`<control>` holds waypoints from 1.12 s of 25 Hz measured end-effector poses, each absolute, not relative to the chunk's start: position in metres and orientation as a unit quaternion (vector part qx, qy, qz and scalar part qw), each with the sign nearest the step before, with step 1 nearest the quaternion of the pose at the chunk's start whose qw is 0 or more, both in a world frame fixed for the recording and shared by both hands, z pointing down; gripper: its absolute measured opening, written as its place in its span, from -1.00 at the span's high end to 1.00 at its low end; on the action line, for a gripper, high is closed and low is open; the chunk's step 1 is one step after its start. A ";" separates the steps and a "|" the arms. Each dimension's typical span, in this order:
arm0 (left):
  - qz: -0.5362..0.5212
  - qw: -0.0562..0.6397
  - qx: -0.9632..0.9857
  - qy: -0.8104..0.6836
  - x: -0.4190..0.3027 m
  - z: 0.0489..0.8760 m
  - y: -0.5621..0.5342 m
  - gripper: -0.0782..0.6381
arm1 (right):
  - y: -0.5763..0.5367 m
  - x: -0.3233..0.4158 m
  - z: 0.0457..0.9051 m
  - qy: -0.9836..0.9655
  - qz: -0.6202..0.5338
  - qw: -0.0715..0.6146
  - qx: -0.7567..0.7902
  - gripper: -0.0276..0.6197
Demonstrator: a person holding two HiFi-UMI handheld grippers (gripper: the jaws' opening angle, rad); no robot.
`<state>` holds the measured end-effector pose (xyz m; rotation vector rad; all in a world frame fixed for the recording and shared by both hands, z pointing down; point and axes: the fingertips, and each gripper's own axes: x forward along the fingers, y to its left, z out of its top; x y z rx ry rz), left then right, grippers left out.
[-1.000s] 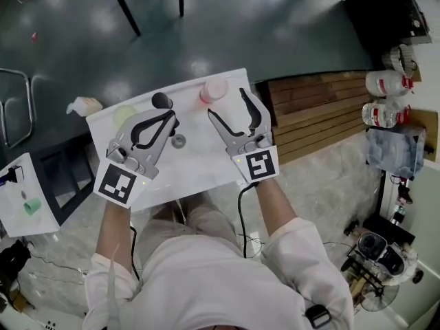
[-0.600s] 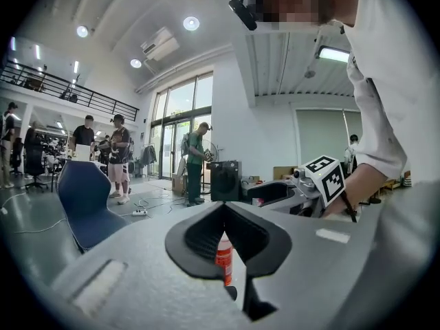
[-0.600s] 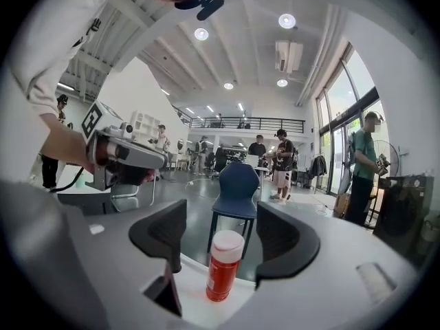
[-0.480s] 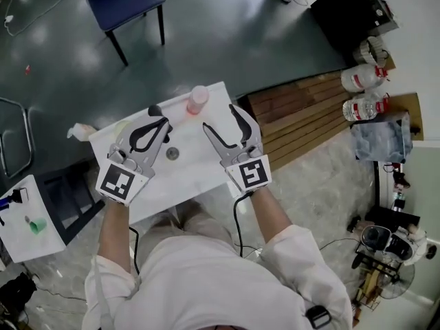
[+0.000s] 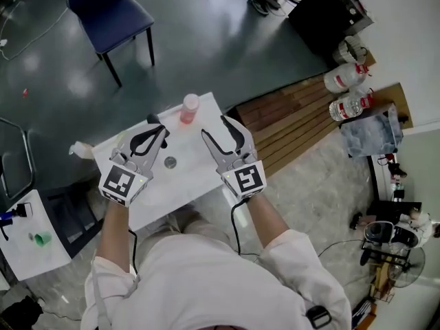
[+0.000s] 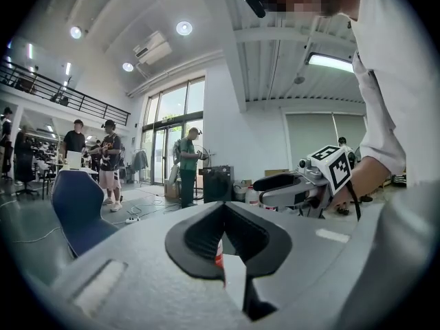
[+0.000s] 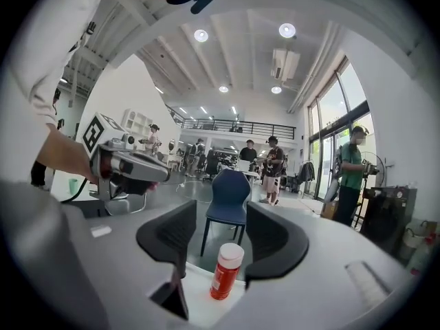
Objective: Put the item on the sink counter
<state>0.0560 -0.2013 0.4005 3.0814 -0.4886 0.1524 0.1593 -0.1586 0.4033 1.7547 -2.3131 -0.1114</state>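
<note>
left gripper (image 5: 154, 124) jaws together, empty; right gripper (image 5: 214, 127) jaws apart, just been closing, nothing between them; red bottle (image 5: 189, 108) upright on white counter (image 5: 199, 172).

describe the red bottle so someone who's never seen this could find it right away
Find the white counter in front of the person. At its far edge, toward the blue chair, stands a small bottle. It is the only upright thing there: red body, white cap, unlike the flat round drain nearby.

- The bottle (image 7: 221, 278) — shiny red plastic, with a white cap (image 7: 229, 254).
- The sink counter (image 5: 185, 179) — smooth, white, matt.
- The floor (image 5: 206, 40) — dark and glossy.
- The planks (image 5: 289, 119) — brown wood.
</note>
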 end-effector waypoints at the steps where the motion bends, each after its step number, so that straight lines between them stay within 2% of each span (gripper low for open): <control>1: 0.049 0.010 0.987 -0.154 0.055 0.399 -0.199 0.76 | -0.154 0.159 0.402 -0.788 -0.038 0.120 0.603 0.22; 7: 0.044 0.008 0.990 -0.136 0.049 0.384 -0.185 0.76 | -0.128 0.154 0.379 -0.777 -0.051 0.120 0.616 0.35; 10: 0.043 0.005 0.991 -0.128 0.045 0.380 -0.177 0.76 | -0.114 0.150 0.370 -0.768 -0.058 0.119 0.627 0.57; 12: 0.041 0.004 0.991 -0.125 0.042 0.377 -0.173 0.76 | -0.105 0.149 0.366 -0.762 -0.059 0.116 0.634 0.82; 14: 0.040 0.005 0.992 -0.121 0.038 0.376 -0.168 0.76 | -0.095 0.146 0.364 -0.759 -0.055 0.114 0.639 0.92; 28: 0.028 0.007 0.994 -0.109 0.026 0.363 -0.153 0.76 | -0.060 0.140 0.357 -0.748 -0.030 0.115 0.653 0.92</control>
